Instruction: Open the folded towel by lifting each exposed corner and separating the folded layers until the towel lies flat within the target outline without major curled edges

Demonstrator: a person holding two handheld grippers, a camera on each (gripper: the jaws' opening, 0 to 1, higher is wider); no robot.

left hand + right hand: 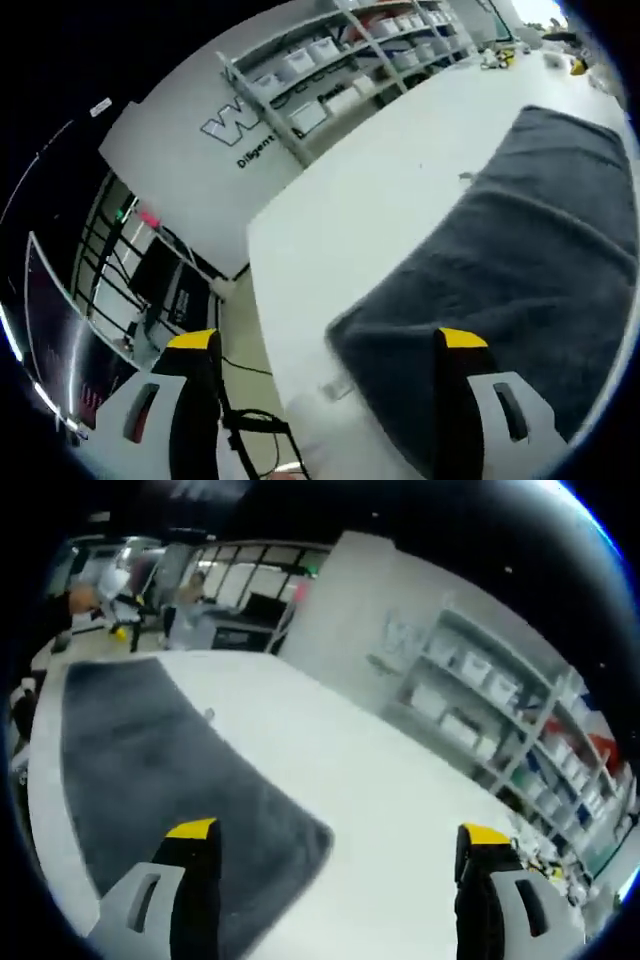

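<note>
Item: dark grey towel (520, 260), lying on the white bench (350, 220). In the left gripper view one rounded corner sits near a bench edge, just ahead of my left gripper (330, 350); in the right gripper view another rounded corner lies between the jaws of my right gripper (335, 835), well inside the bench top. I cannot tell how many layers remain folded; no target outline is legible.

Grippers: both stand wide open and hold nothing. Each hovers over its corner, apart from the cloth.

Step in hand, as I judge it: approach to the exposed corners, grasp not yet made. Next move calls for lowering one jaw under a corner's top layer, closing on that layer alone, then lifting and drawing it outward.

Edges and room: broad bare bench beyond the towel toward the shelving (500, 710). On the left gripper's side the bench edge is close, with floor and cables (240, 400) below, so little margin there.
</note>
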